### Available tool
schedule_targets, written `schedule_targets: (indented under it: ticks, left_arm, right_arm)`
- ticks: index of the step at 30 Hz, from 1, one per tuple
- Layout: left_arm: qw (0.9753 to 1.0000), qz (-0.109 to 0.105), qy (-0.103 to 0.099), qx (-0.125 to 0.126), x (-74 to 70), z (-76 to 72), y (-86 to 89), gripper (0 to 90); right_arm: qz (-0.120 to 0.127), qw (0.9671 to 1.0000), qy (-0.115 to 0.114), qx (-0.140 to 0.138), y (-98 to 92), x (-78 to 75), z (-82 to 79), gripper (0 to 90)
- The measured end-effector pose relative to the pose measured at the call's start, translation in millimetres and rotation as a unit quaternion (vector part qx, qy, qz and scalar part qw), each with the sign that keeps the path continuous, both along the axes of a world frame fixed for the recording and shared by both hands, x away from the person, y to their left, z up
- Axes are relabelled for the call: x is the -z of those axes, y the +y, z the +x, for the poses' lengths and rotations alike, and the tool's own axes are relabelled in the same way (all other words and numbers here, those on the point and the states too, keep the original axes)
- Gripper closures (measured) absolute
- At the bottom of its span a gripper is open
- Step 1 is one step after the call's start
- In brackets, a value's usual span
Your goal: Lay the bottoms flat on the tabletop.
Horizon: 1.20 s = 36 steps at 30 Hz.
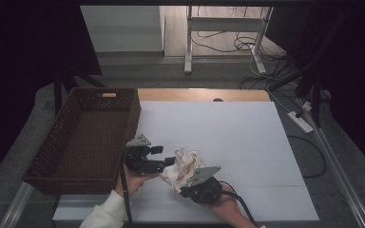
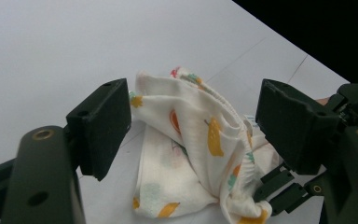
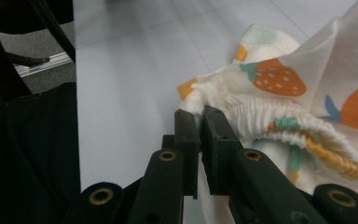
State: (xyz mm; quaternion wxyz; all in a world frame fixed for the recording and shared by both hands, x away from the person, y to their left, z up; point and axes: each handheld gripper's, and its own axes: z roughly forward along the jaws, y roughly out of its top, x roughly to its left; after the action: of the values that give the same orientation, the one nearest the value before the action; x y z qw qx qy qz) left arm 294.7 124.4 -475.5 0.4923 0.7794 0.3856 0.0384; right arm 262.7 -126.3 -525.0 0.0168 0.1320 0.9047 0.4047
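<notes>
- Cloth [image 1: 184,167]: small white garment w/ fruit print (strawberries, orange + yellow shapes), crumpled in a heap on the white bench [image 1: 228,142], near its front edge, approx 6 o'clock of bench centre in high view.
- Left hand-held gripper [image 1: 167,156]: sits just at 9 o'clock of the cloth in high view, pointing toward 3 o'clock. Jaws stand wide apart; in left gripper view the cloth [image 2: 196,154] lies between + beyond them, not pinched. Can't tell if either jaw touches the fabric.
- Right hand-held gripper [image 1: 183,183]: at approx 5 o'clock of the cloth in high view, grey plate on top, cable trailing toward bench front. In right gripper view the right hand-held gripper [image 3: 199,116] has jaws closed narrow, clamping the gathered elastic hem of the cloth [image 3: 279,107]; fabric bunches up at the jaw tips + spreads off toward 3 o'clock.
- Cloth partly lifted/peaked where the right one grips it; rest rests on the bench.
- Person's left hand [image 1: 134,180] w/ white sleeve comes in from 6 o'clock, holding the left unit; right hand [image 1: 223,202] holds the other.
- Brown woven basket [image 1: 66,137]: on bench's left side, approx 9 o'clock of the cloth, near the left hand-held gripper but apart from the cloth.
- In left gripper view, the right hand-held gripper [image 2: 284,184] shows at approx 4 o'clock, against the cloth's lower edge.
</notes>
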Motion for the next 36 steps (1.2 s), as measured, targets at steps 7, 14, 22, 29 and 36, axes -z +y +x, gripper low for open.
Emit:
schedule_targets:
  ticks: [7,14,22,29,36]
  left_arm:
    - [1.0,0.0,0.0,0.001,0.0,0.2,-0.8,25.6]
    - [1.0,0.002,-0.002,0.001,-0.6,-0.1,-1.3,25.6]
    - [0.9999,0.007,-0.005,0.005,-1.1,-1.2,-3.9,25.6]
    - [0.9999,0.012,-0.007,0.008,-1.3,-2.6,-6.5,25.6]
    - [0.9993,0.025,-0.015,0.025,-3.0,-8.6,-13.2,25.7]
  right_arm:
    - [-0.006,0.9999,0.007,-0.009,1.0,5.2,-2.6,84.3]
    - [-0.015,0.9997,0.01,-0.018,4.1,10.5,-6.8,84.3]
    - [-0.008,0.9994,0.025,-0.024,4.9,10.8,-9.9,84.1]
    - [-0.012,0.9994,0.024,-0.023,6.0,13.5,-13.3,82.0]
    - [-0.01,0.9996,0.018,-0.02,1.3,10.5,-17.7,62.1]
